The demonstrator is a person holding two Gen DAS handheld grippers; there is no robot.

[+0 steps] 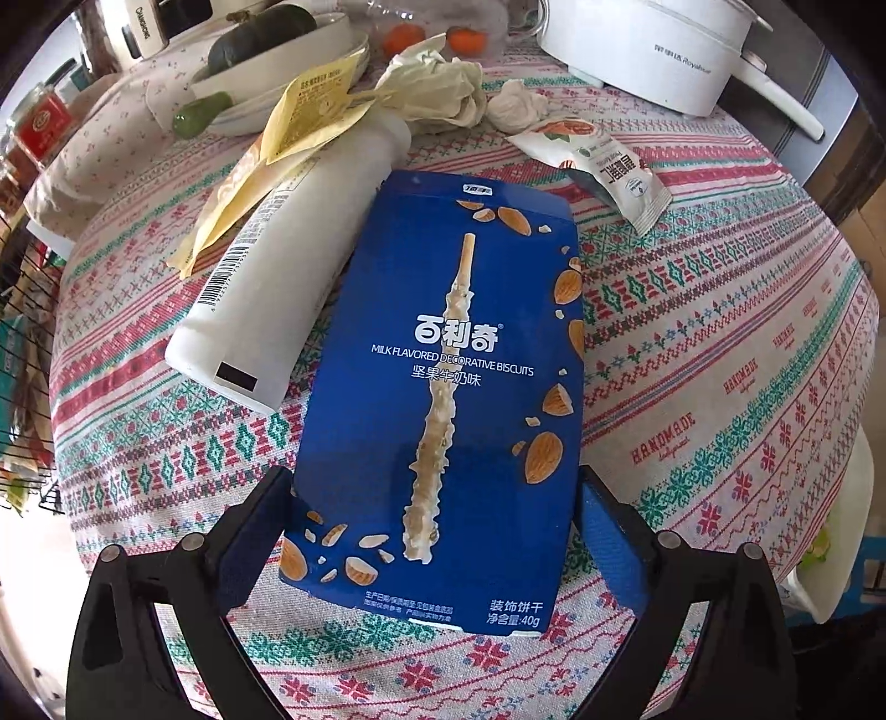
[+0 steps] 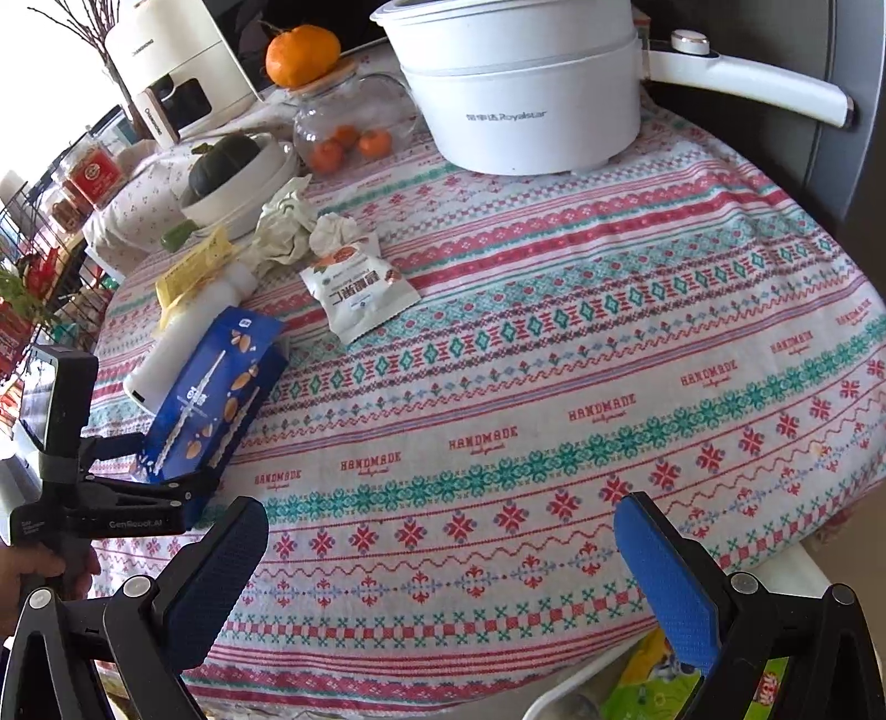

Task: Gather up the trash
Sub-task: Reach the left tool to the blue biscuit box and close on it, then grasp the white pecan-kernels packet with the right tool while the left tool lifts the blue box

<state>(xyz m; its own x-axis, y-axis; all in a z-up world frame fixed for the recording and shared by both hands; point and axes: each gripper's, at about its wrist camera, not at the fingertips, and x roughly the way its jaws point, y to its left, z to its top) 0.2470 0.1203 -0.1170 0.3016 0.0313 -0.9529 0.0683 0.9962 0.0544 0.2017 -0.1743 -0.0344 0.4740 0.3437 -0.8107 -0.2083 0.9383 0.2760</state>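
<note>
Trash lies in a loose cluster on the left part of the tablecloth (image 2: 554,332): a blue box (image 1: 443,387) of biscuit sticks, a white bottle (image 1: 277,266) lying on its side just left of it and touching it, a yellow wrapper (image 1: 288,149) draped over the bottle, crumpled paper (image 1: 443,83) beyond the bottle's neck, a small tissue wad (image 1: 518,108) beside that, and a white snack packet (image 1: 603,160) to the right, apart from the box. The left gripper (image 1: 437,515) has its two fingers on either long side of the box at its near end, pads against the cardboard, grasping it; in the right wrist view the box (image 2: 216,404) is tilted with its far end raised, and a hand (image 2: 33,570) holds the gripper's handle. The right gripper (image 2: 443,559) hovers over bare cloth near the table's front edge, its blue-padded fingers spread wide with nothing between them. Farther back stand a white pot (image 2: 520,94) with a long handle, a glass jar (image 2: 343,133) of tangerines with one tangerine (image 2: 302,50) on its lid, and a bowl (image 2: 238,183) holding a dark green squash.
</note>
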